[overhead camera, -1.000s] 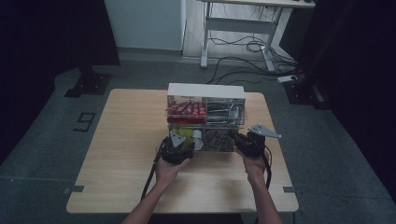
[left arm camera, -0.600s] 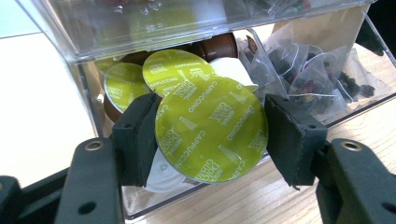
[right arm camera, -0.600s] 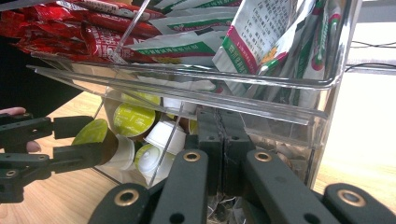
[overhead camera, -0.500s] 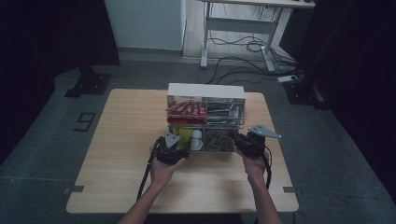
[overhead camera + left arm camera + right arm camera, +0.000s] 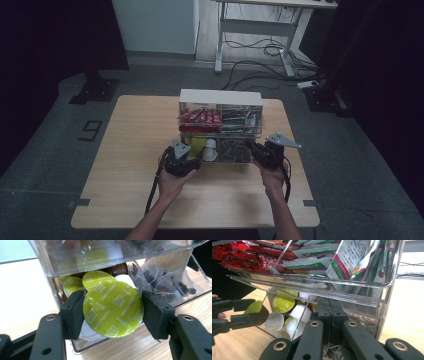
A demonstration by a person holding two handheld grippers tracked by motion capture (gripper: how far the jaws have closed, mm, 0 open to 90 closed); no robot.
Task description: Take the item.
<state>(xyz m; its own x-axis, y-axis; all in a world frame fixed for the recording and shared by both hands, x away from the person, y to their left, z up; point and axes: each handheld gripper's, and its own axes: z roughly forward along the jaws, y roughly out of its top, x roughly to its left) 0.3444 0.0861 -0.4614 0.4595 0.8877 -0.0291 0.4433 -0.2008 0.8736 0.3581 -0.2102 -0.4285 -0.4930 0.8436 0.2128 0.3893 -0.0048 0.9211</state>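
Observation:
A clear two-tier organizer (image 5: pixel 220 97) with a white top stands mid-table, its lower drawer (image 5: pixel 235 150) pulled out toward me. My left gripper (image 5: pixel 112 311) is shut on a coffee capsule (image 5: pixel 112 305) with a green "Cappuccino" foil lid, held just in front of the drawer's left compartment. More capsules (image 5: pixel 72 285) lie in that compartment. From the right gripper view, the left gripper (image 5: pixel 259 311) holds the same capsule (image 5: pixel 254 308) at the left. My right gripper (image 5: pixel 331 315) has its jaws pressed together at the drawer's front (image 5: pixel 362 315), apparently on its clear edge.
Red sachets (image 5: pixel 200 117) and green-and-white packets (image 5: pixel 352 262) fill the upper tier. Tea bags (image 5: pixel 170 280) lie in the drawer's right compartment. The wooden table (image 5: pixel 130 150) has bare room to the left, right and front. A desk frame and cables (image 5: pixel 260 47) stand beyond it.
The left hand has shifted slightly at the drawer's left compartment, and its gripper is now over the capsules. The right hand and the organizer have stayed put.

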